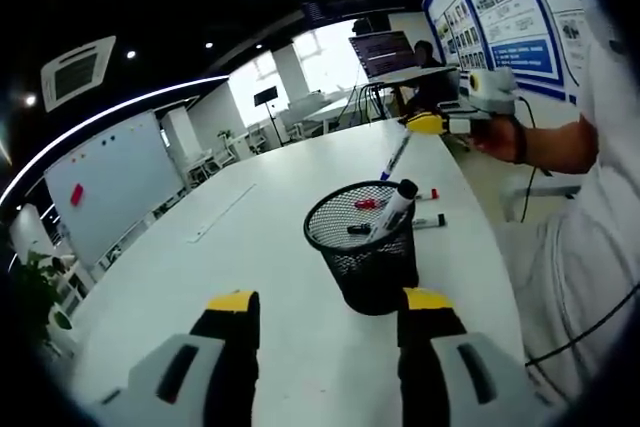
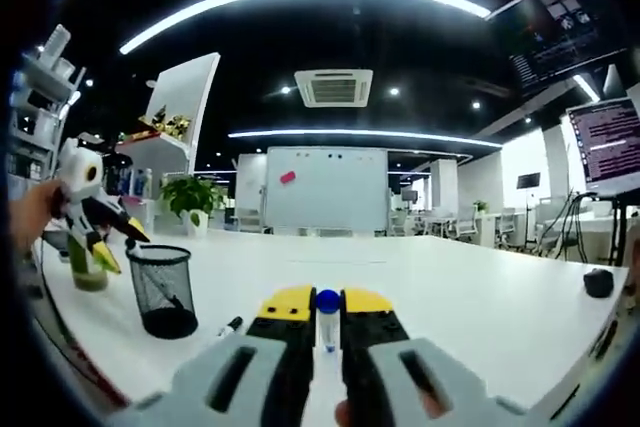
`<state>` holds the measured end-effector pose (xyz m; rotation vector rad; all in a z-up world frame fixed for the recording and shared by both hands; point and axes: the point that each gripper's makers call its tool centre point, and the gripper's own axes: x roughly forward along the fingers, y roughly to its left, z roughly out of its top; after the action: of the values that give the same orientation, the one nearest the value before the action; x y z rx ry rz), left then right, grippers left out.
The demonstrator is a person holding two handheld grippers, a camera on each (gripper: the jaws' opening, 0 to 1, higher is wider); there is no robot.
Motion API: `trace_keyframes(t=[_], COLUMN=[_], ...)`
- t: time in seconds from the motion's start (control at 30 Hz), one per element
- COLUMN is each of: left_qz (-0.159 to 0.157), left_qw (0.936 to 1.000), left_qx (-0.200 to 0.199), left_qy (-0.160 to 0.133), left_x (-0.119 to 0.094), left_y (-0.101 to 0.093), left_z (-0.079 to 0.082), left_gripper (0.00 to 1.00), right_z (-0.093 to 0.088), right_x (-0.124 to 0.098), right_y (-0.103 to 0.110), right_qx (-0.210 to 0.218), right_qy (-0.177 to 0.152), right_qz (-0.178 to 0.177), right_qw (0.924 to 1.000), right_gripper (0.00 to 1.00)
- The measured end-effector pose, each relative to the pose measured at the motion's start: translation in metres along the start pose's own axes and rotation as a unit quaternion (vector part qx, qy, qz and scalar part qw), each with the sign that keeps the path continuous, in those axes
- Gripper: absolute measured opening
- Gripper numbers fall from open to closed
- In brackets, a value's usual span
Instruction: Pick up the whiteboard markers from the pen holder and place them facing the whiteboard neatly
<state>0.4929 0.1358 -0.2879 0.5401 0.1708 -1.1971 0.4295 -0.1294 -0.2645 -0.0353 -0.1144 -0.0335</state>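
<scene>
Mesh pen holder (image 1: 364, 245), black and round, stands on the long white table (image 1: 250, 247) just ahead of the left gripper (image 1: 330, 312) in the left gripper view; that gripper's yellow-tipped jaws are spread wide with nothing between them. A black-capped whiteboard marker (image 1: 394, 211) leans out over the holder's rim, and something red lies down inside, too small to name. Two more markers (image 1: 428, 207) lie flat on the table just behind the holder, partly hidden by it. Farther off the right gripper (image 1: 430, 125) is held in a person's hand (image 1: 497, 133), gripping a blue-capped marker (image 1: 395, 158) that slants down toward the table. The whiteboard (image 1: 112, 187) stands well away at the left, past the table's far end. In the right gripper view the right gripper (image 2: 327, 309) has its jaws nearly closed on that blue-capped marker (image 2: 327, 315), of which the blue cap and a short stretch of white barrel show. To the left stands the pen holder (image 2: 164, 290), with a black-tipped marker (image 2: 230, 326) lying beside its base. The left gripper (image 2: 115, 242) hovers near the holder's rim, and from here I cannot tell how wide its jaws stand. The whiteboard (image 2: 326, 188) faces from across the table (image 2: 450, 287).
</scene>
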Motion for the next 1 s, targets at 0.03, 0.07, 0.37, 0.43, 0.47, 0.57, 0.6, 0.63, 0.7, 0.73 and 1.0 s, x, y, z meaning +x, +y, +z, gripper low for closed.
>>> trace_keyframes(t=[0.03,0.07,0.37,0.43,0.47,0.57,0.6,0.63,0.7,0.73,1.0], left_qz=[0.0,0.0,0.0,0.0,0.0,0.0,0.001,0.0,0.0,0.001,0.002], left_qw=[1.0,1.0,1.0,1.0,1.0,1.0,1.0,1.0,1.0,1.0,1.0], left_qx=[0.0,0.0,0.0,0.0,0.0,0.0,0.0,0.0,0.0,0.0,0.0], left_qy=[0.0,0.0,-0.001,-0.001,-0.001,-0.001,0.0,0.001,0.002,0.002,0.004], left_x=[0.0,0.0,0.0,0.0,0.0,0.0,0.001,0.001,0.001,0.001,0.001], left_y=[0.0,0.0,0.001,0.002,0.001,0.001,0.001,0.001,0.001,0.001,0.001], left_z=[0.0,0.0,-0.001,-0.001,-0.001,-0.001,-0.001,-0.001,-0.001,-0.002,-0.002], left_gripper=[0.57,0.57,0.57,0.57,0.57,0.57,0.56,0.56,0.56,0.56,0.56], right_z=[-0.003,-0.008,-0.045,-0.05,-0.053,-0.059,-0.061,-0.065,-0.071,-0.073,-0.081], right_x=[-0.001,-0.004,-0.014,-0.014,-0.015,-0.016,-0.016,-0.016,-0.017,-0.018,-0.023], right_y=[-0.001,-0.001,-0.007,-0.006,-0.004,0.0,0.001,0.002,0.002,0.002,0.003], right_qx=[-0.001,-0.003,0.022,0.029,0.032,0.034,0.032,0.031,0.033,0.037,0.041], right_qy=[0.005,0.013,0.068,0.075,0.078,0.086,0.089,0.093,0.106,0.109,0.118], right_qz=[-0.002,-0.006,-0.023,-0.027,-0.026,-0.026,-0.026,-0.027,-0.029,-0.03,-0.037], right_qw=[1.0,0.9999,0.9972,0.9964,0.9961,0.9953,0.9952,0.9948,0.9934,0.9929,0.9914], right_gripper=[0.09,0.09,0.09,0.09,0.09,0.09,0.09,0.09,0.09,0.09,0.09])
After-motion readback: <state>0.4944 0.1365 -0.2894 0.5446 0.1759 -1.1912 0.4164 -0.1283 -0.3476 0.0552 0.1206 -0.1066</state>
